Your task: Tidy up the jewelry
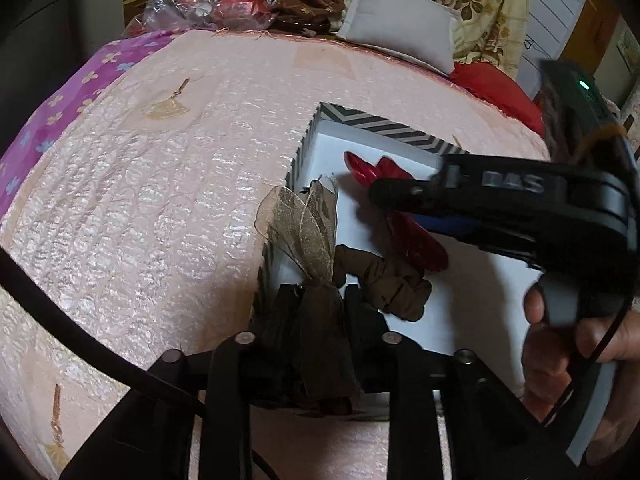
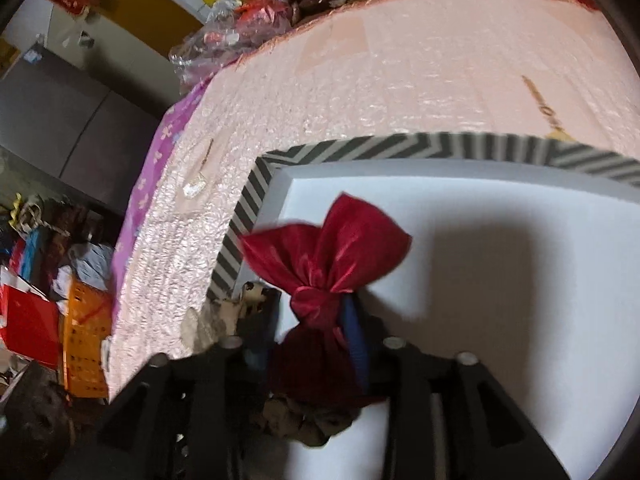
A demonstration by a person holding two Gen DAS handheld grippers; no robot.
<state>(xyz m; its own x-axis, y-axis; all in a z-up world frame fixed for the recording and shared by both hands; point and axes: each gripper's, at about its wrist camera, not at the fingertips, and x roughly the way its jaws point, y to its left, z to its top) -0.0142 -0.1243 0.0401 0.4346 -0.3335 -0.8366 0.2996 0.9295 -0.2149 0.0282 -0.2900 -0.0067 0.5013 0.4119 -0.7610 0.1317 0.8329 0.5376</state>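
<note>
Crowding the near edge of the left wrist view, a black cable (image 1: 92,344) crosses the pink quilted bedspread (image 1: 160,208), and the person's right hand (image 1: 576,364) with its black tool body fills the right side, hiding part of the box. The left gripper (image 1: 320,300) has its fingers (image 1: 286,308) closed on the knot of a sheer brown-gold ribbon bow (image 1: 308,236), whose loops stand up over the left wall of the chevron-patterned box (image 1: 384,122). Just beyond, on the white floor of the box, lies a brown scrunchie (image 1: 388,280), touching the bow's knot area, and past it a red satin bow (image 1: 416,240) held under the right gripper (image 1: 384,196). In the right wrist view the right gripper (image 2: 316,320) has its fingers (image 2: 356,328) pinched on the gathered middle of that red satin bow (image 2: 332,248); its two shiny lobes fan out above the grip over the box's near left corner. A spotted cream-and-black fabric piece (image 2: 256,292) sits just left of the fingers, and another spotted bit (image 2: 304,416) shows below the bow. The striped box rim (image 2: 400,146) curves behind. Farther off, at the bed's far edge, lie crumpled clear plastic (image 1: 180,4), brown patterned cloth (image 1: 312,0), a white pillow (image 1: 400,20) and a red cushion (image 1: 496,88).
</note>
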